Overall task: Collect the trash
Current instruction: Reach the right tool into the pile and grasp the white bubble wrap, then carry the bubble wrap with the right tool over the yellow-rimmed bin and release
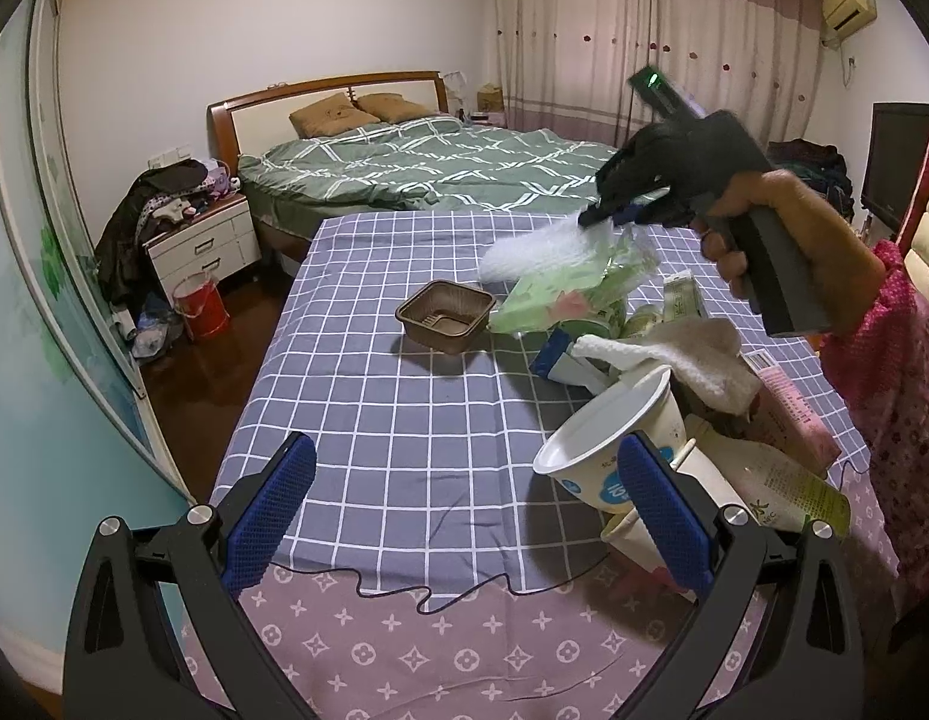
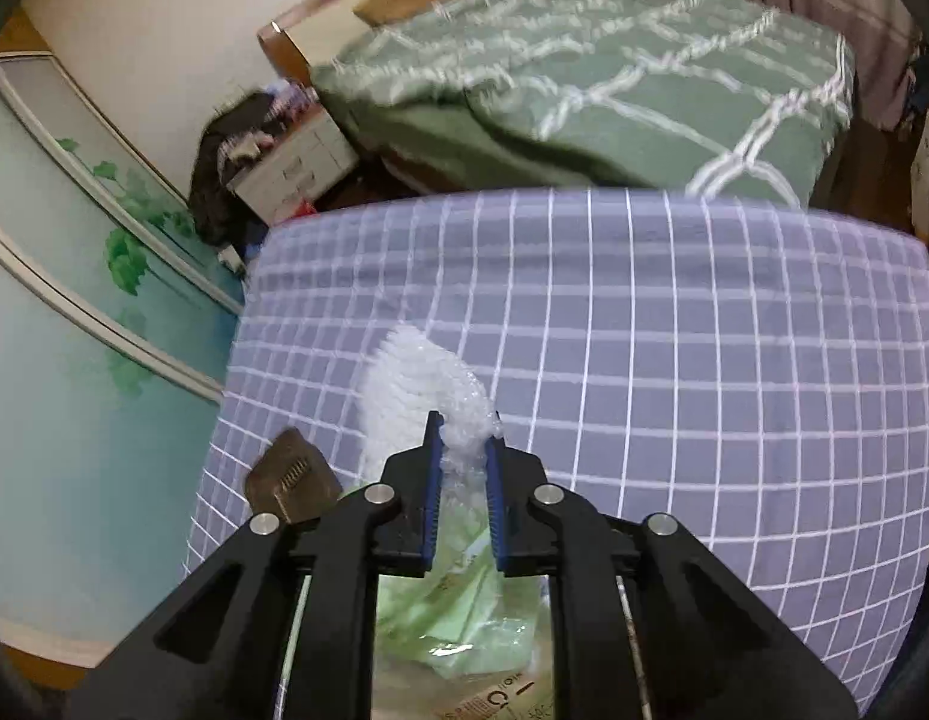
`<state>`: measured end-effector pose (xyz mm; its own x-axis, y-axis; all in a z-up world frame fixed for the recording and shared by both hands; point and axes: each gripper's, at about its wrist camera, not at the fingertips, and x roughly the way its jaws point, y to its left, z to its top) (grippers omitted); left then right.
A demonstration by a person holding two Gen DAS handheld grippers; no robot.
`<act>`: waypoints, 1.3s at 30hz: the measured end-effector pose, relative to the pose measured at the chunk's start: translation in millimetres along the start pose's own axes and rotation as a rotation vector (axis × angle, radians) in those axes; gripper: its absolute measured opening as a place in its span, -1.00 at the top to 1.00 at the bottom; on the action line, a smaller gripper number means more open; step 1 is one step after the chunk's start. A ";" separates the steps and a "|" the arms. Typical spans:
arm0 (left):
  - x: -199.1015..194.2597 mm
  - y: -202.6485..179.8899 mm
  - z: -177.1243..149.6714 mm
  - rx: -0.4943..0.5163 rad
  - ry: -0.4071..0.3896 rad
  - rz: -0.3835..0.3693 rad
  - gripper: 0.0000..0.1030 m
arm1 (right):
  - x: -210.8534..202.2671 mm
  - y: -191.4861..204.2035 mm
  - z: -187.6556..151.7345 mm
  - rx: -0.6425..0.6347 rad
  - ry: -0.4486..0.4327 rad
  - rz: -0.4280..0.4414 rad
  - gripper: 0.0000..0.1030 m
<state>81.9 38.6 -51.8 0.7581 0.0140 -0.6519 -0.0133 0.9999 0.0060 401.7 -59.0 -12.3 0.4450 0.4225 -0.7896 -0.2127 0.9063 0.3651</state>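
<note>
Gripping a sheet of bubble wrap [image 2: 422, 396] between narrowed jaws, the right gripper [image 2: 464, 450] must next carry it to the trash pile [image 1: 662, 360] beneath it.

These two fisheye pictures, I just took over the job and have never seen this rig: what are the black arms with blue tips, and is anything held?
No robot: a person carries a hand-held two-finger gripper in each hand, with a camera on each looking along its fingers. One picture looks over the left gripper, open and empty above the grey checked tablecloth. It also shows the right gripper from outside. The other picture is the right gripper's own view, shut on a white bubble-wrap sheet. On the cloth lie a brown plastic tray, a green wrapper, a white paper cup and more packaging.
</note>
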 end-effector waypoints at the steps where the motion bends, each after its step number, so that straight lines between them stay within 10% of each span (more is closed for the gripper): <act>1: 0.3 -0.3 0.2 -0.001 0.001 0.000 -0.93 | -8.6 2.6 -0.9 -0.002 -0.021 0.013 0.76; 12: -10.4 -22.8 -0.9 0.031 -0.011 -0.056 -0.93 | -161.3 -4.2 -45.0 -0.084 -0.341 0.022 0.76; 21: -6.9 -63.4 -8.6 0.084 0.015 -0.123 -0.93 | -244.9 -118.9 -169.8 0.080 -0.508 -0.227 0.76; 28: 2.3 -93.9 -14.2 0.110 0.050 -0.154 -0.93 | -246.5 -220.4 -223.5 0.280 -0.479 -0.469 0.76; 39: -3.6 -115.5 -11.9 0.152 0.054 -0.139 -0.93 | -178.8 -332.8 -234.7 0.448 -0.320 -0.595 0.72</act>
<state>73.0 -76.9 -59.2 0.7096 -0.1205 -0.6942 0.1904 0.9814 0.0242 188.7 -437.5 -108.3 0.6156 -0.2114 -0.7591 0.4762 0.8673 0.1447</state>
